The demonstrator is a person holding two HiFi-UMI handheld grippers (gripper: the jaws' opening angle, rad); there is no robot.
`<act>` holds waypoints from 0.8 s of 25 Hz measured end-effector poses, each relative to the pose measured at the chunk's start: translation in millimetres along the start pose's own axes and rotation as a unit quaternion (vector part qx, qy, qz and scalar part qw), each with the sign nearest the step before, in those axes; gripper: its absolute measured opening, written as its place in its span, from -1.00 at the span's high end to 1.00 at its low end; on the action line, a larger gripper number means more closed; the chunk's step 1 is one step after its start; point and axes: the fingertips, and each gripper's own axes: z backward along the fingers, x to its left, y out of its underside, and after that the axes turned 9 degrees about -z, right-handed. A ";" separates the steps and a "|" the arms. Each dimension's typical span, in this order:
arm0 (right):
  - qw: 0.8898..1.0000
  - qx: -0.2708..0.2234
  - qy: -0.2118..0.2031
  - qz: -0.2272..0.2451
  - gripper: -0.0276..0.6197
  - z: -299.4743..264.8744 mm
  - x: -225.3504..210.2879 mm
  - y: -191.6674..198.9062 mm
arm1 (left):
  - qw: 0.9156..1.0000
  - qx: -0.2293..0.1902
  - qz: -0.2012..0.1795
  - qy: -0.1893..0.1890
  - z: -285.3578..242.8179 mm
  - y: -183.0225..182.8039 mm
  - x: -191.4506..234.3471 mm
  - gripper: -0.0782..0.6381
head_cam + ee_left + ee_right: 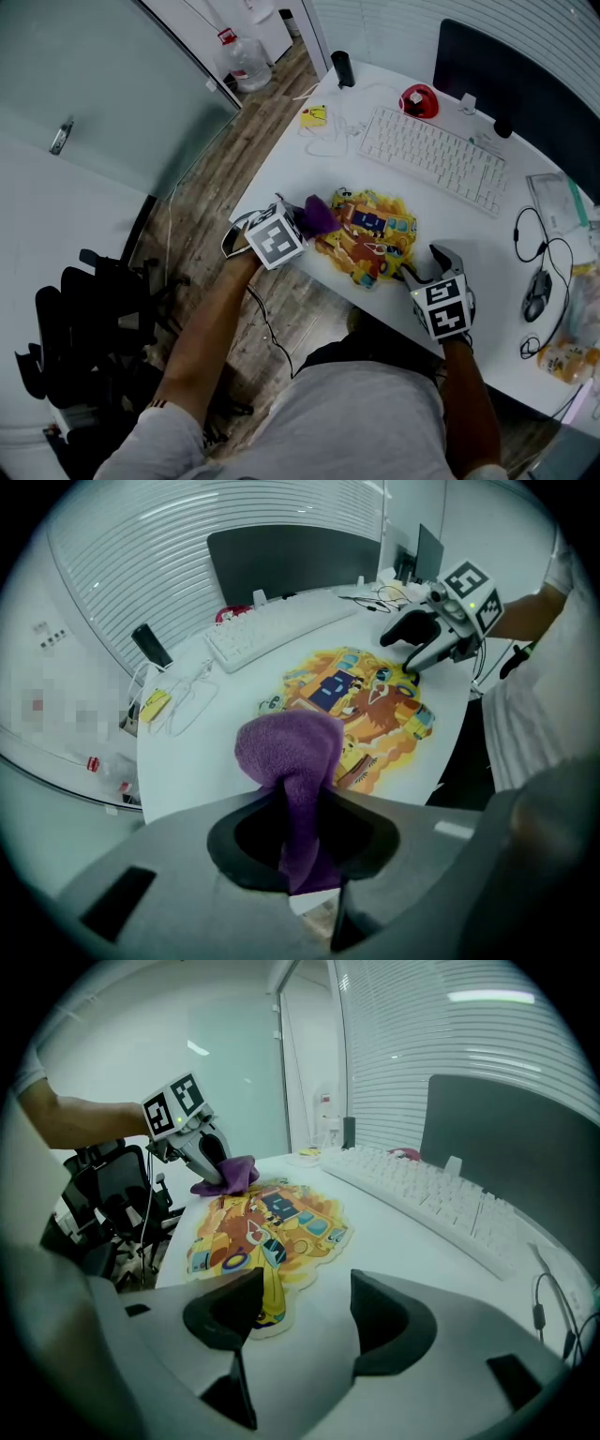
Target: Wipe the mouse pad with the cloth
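Note:
The mouse pad (367, 234), a bright yellow-orange cartoon shape, lies on the white desk (487, 281) near its front edge. My left gripper (307, 223) is shut on a purple cloth (322, 215), whose bunched end rests on the pad's left edge. In the left gripper view the cloth (287, 752) hangs out between the jaws of the left gripper (300, 803), over the pad (366, 700). My right gripper (427, 264) stands open at the pad's right near corner. In the right gripper view, its left finger (225, 1309) lies over the pad's edge (267, 1302).
A white keyboard (433, 155) lies behind the pad, with a red object (419, 99) and a dark monitor (525, 84) beyond. A mouse (537, 293) and cables sit at the right. The desk's front edge runs just beside the pad. A black office chair (84, 319) stands left.

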 end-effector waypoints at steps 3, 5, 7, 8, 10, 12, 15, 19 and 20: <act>1.000 -0.014 0.001 -0.014 0.14 6.6 -10.4 -7.6 | 1.000 -0.015 -0.018 -0.013 9.9 -15.5 -7.1 0.55; 0.999 -0.028 0.008 -0.027 0.14 14.3 -22.6 -16.6 | 0.999 -0.031 -0.033 -0.014 16.6 -32.8 -17.1 0.55; 0.998 -0.039 0.017 -0.035 0.14 20.8 -35.5 -25.2 | 0.998 -0.042 -0.053 -0.010 20.6 -51.9 -31.0 0.55; 0.998 -0.043 0.020 -0.039 0.14 23.2 -41.3 -29.1 | 0.997 -0.047 -0.065 -0.007 21.4 -62.0 -39.2 0.55; 0.997 -0.050 0.025 -0.047 0.14 27.0 -51.3 -35.5 | 0.994 -0.058 -0.089 0.003 20.9 -82.3 -57.4 0.55; 0.996 -0.056 0.028 -0.056 0.14 29.8 -58.8 -40.1 | 0.992 -0.068 -0.106 0.017 17.5 -101.2 -75.5 0.55; 0.995 -0.062 0.030 -0.067 0.14 31.5 -65.2 -43.5 | 0.989 -0.068 -0.126 0.038 6.8 -120.2 -98.9 0.55; 0.994 -0.062 0.028 -0.080 0.14 26.3 -67.3 -46.8 | 0.984 -0.065 -0.151 0.064 -5.8 -144.2 -126.5 0.55; 0.995 -0.059 0.027 -0.080 0.14 23.2 -66.6 -47.4 | 0.983 -0.065 -0.158 0.070 -8.6 -149.9 -133.4 0.55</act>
